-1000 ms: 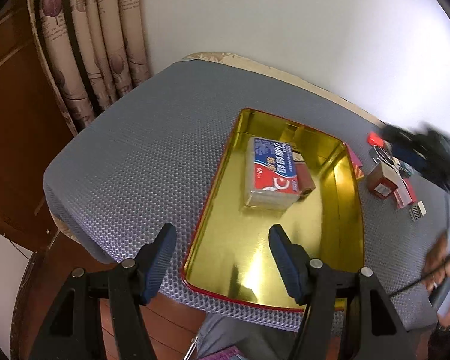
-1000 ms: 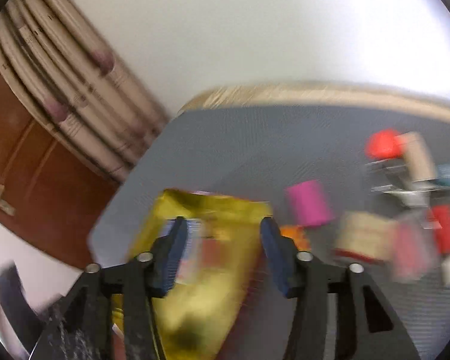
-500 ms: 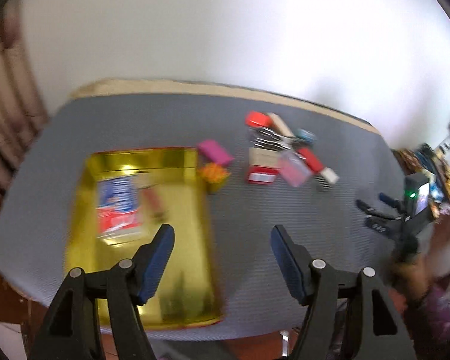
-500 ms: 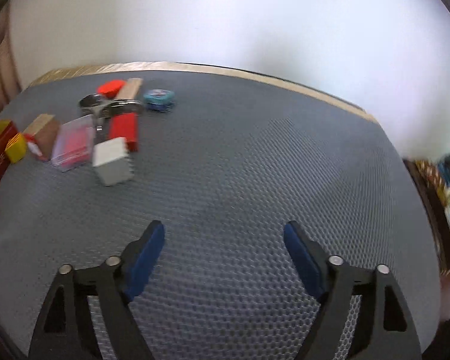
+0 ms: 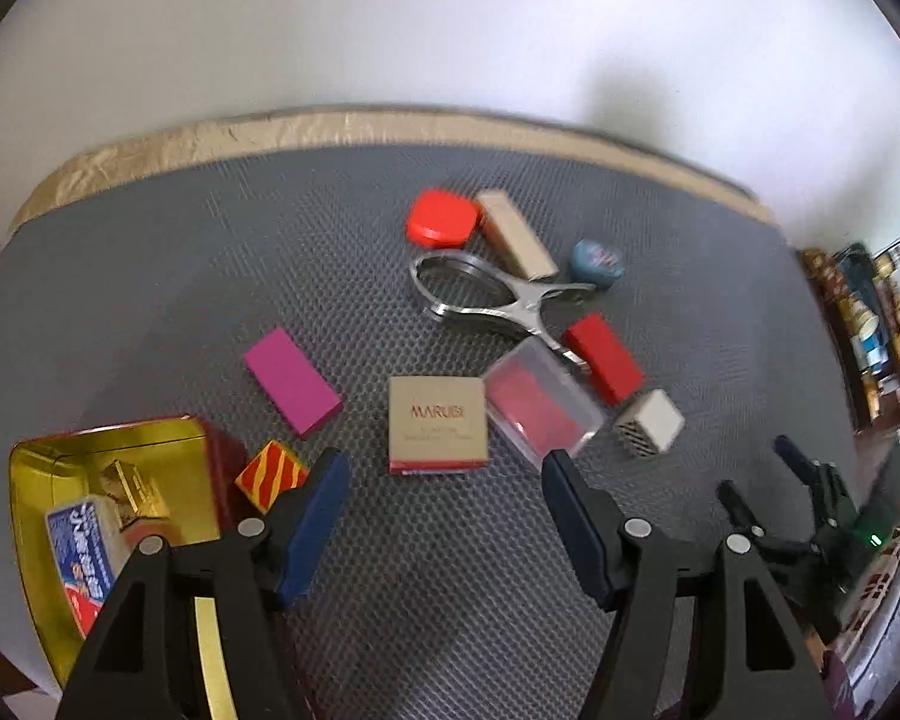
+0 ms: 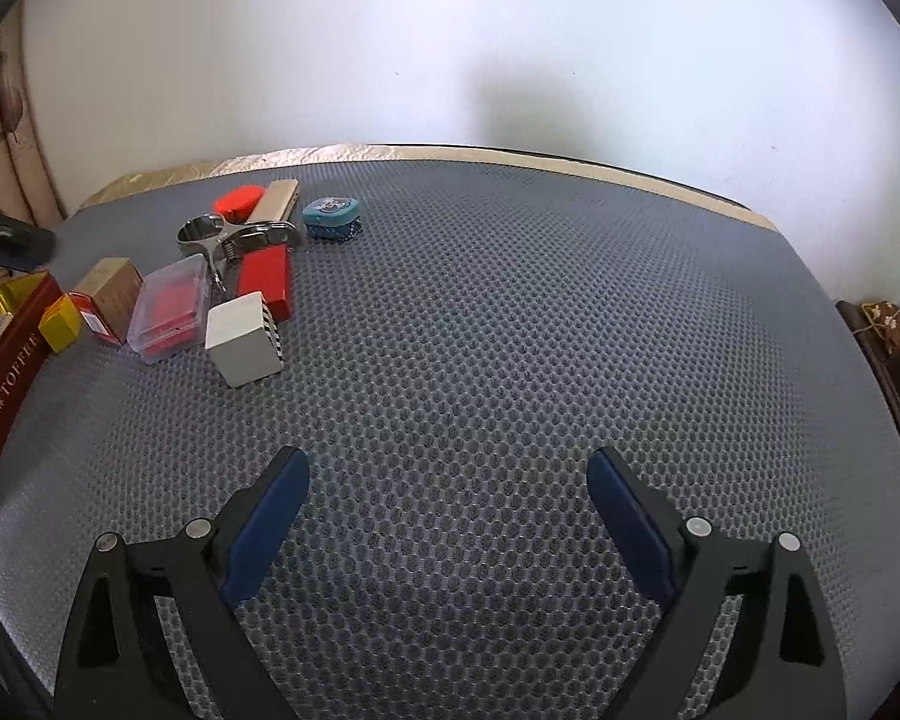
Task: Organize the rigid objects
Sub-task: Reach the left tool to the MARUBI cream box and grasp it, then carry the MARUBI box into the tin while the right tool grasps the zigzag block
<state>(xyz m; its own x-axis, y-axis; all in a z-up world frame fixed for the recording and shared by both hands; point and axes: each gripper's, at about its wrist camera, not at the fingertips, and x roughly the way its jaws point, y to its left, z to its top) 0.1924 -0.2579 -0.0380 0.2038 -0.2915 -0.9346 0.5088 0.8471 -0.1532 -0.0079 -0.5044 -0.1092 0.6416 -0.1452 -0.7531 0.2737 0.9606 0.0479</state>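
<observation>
The gold tin is my landmark: it already carries a blue-and-white box and a smaller item I cannot make out, while everything else still lies loose on the grey surface to its right. A second ago my left view sat right over the tin; now the tin has slid to the lower left corner of that view and the loose pile fills the middle, so I judge I am turning to the next pick rather than placing.

Just beside the tin's corner sits a small yellow-and-red striped cube, then the magenta block a little further up. Further right come the tan box printed MARUBI, the clear case with red inside, the white cube, the red block, the metal clip, and beyond them a red lid, a tan bar and a blue tin.

My left gripper hovers with jaws spread and empty, the tan box showing between them but untouched. My right gripper has just been opening; its jaws stand wide over bare mat well away from the tin, nothing between them.
</observation>
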